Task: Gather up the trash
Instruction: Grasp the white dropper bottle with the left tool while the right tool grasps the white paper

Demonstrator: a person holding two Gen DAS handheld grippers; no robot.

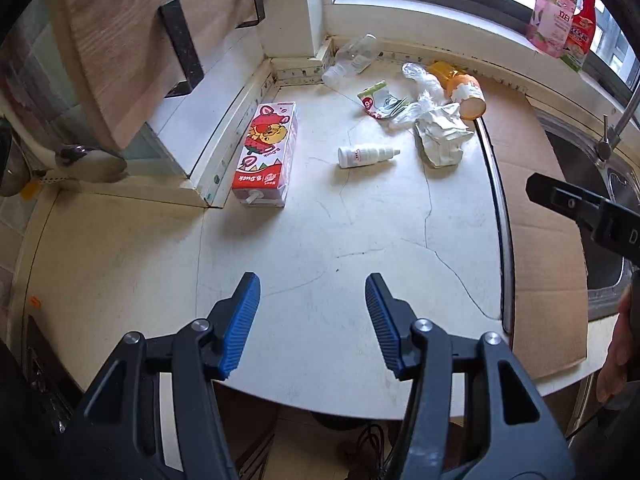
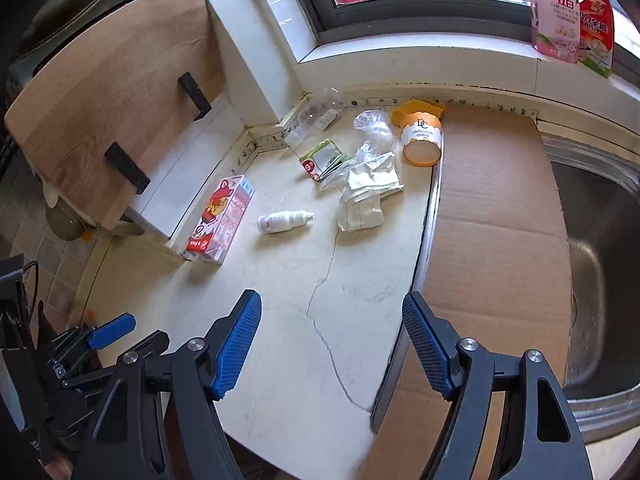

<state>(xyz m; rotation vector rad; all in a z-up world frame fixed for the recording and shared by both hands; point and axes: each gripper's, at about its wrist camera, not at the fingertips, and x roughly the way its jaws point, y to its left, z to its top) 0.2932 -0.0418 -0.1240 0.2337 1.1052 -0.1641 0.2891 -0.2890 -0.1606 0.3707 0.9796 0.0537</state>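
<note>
Now | left gripper (image 1: 312, 324) jaws apart, empty | right gripper (image 2: 332, 340) wide, empty | worktop (image 1: 320, 232) back corner: clear bottle (image 1: 352, 58), orange cake cup (image 1: 466, 94) on its side, mouth showing nothing inside, crumpled wrappers (image 1: 438, 134) | white bottle (image 1: 366, 156) mid-worktop | milk carton (image 1: 266, 152) along left edge

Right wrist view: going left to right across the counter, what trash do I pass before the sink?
Red drink carton → small white bottle → green-and-white wrapper → orange paper cup → flat cardboard, then the sink.
</note>
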